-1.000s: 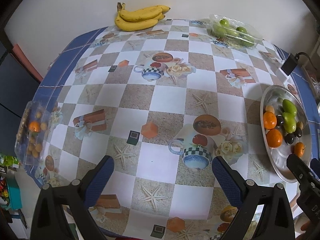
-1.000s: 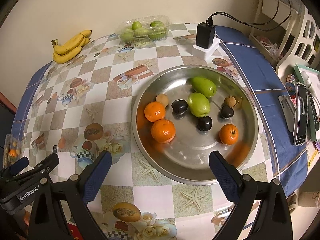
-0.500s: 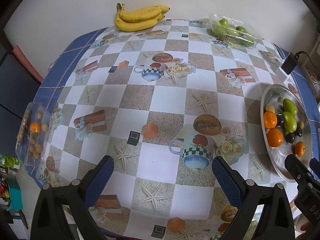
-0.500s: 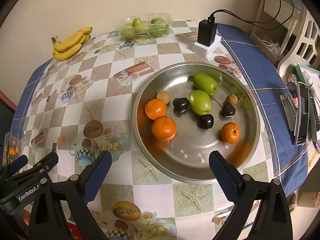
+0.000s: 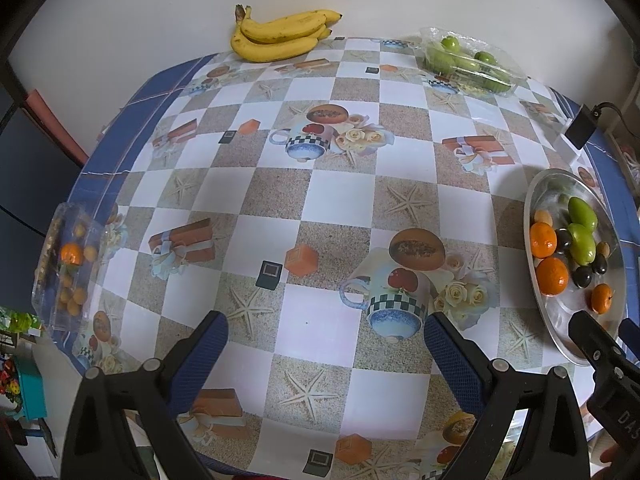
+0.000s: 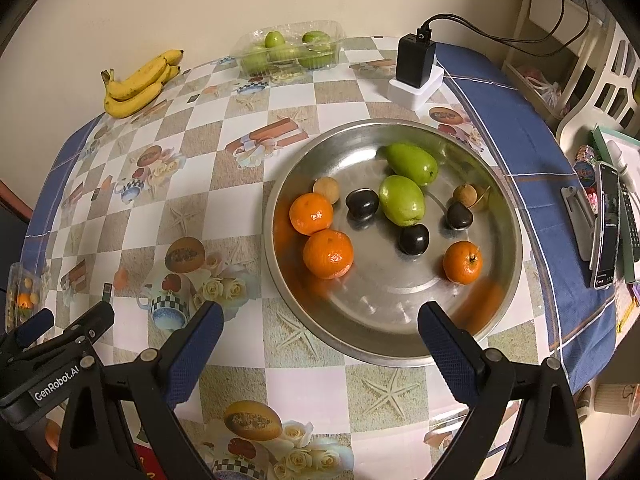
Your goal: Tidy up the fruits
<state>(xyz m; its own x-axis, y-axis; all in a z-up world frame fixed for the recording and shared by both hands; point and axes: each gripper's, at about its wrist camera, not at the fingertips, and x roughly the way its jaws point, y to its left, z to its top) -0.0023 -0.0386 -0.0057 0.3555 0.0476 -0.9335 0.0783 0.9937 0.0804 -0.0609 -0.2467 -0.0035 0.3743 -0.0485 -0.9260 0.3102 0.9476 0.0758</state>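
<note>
Since a second ago the right gripper (image 6: 320, 340), jaws wide and empty, has apparently eased toward the round steel tray (image 6: 508, 216) of mixed fruit at twelve o'clock; left gripper (image 5: 326, 354) likewise wide, nothing grasped.

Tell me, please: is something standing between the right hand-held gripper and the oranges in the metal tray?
Nothing visible does. The right hand-held gripper is open above the near rim of the metal tray, and only bare tray floor lies between it and the nearest orange.
</note>
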